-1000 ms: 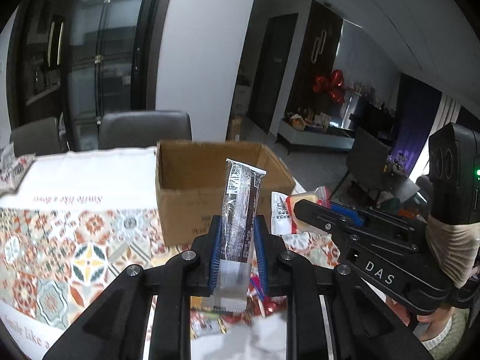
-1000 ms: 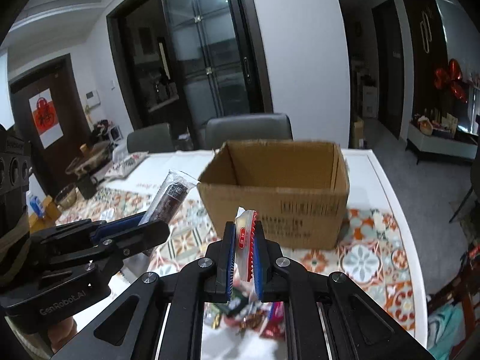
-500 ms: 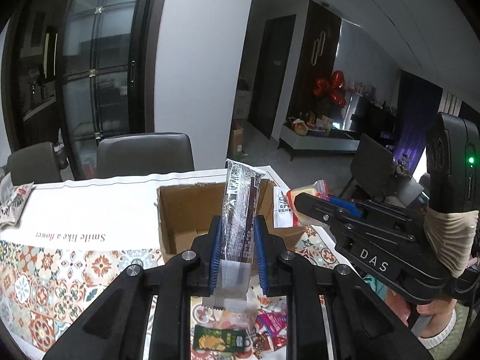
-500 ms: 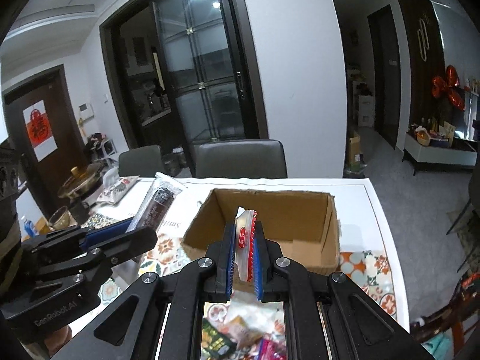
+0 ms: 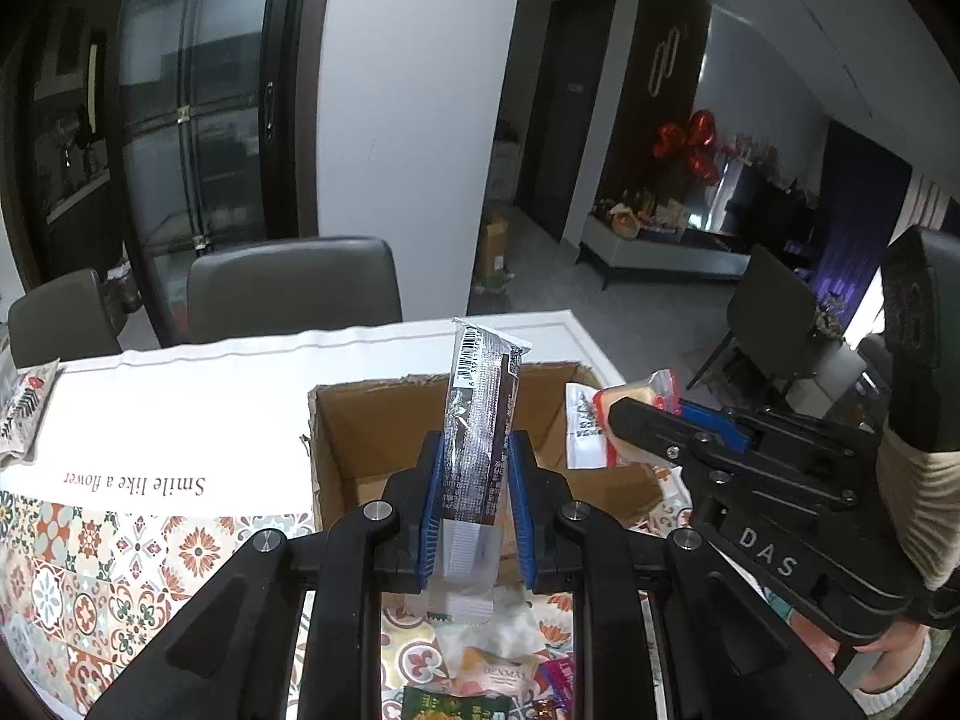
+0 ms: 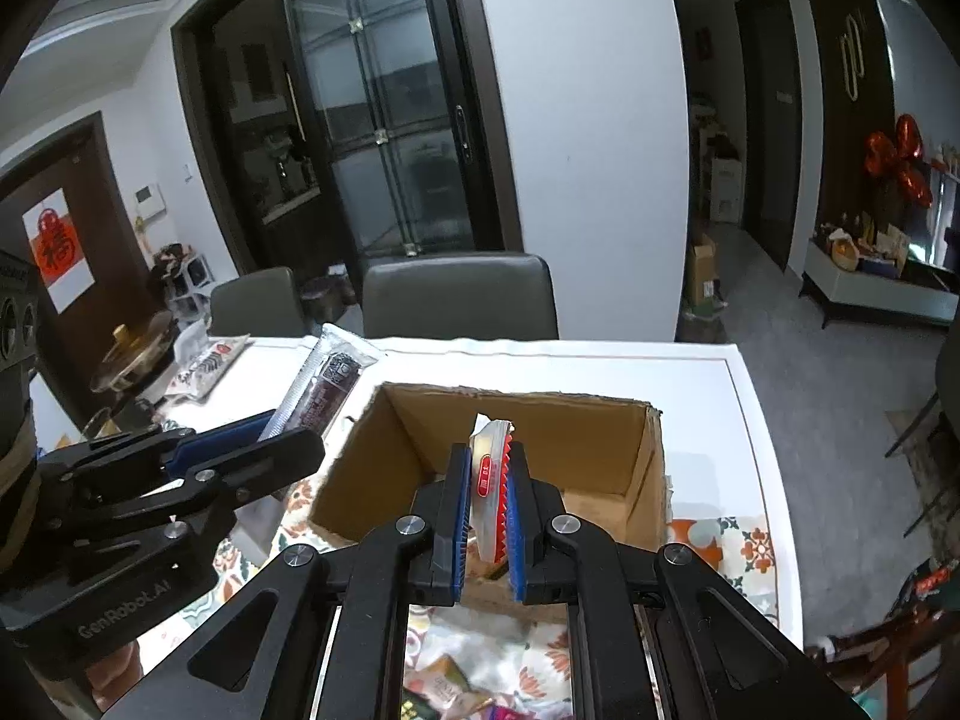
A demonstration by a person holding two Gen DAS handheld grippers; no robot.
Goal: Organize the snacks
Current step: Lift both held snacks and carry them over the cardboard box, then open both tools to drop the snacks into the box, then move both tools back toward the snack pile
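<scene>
My left gripper (image 5: 474,498) is shut on a long dark brown snack bar (image 5: 483,420) that stands upright between the blue pads, over the near edge of an open cardboard box (image 5: 360,450). My right gripper (image 6: 486,498) is shut on a flat red and white snack packet (image 6: 489,480), held over the same box (image 6: 576,456). The right gripper with its packet (image 5: 591,429) shows in the left wrist view at the box's right side. The left gripper with its bar (image 6: 324,390) shows in the right wrist view at the box's left.
The box stands on a table with a patterned tile cloth (image 5: 90,570) and a white cloth (image 5: 180,396). Several loose snack packets (image 5: 498,672) lie below the grippers. Grey chairs (image 5: 288,288) stand at the far side. A printed bag (image 5: 24,414) lies at the far left.
Both grippers have risen and tilted down toward the box, so its inside shows more. Each still holds its snack.
</scene>
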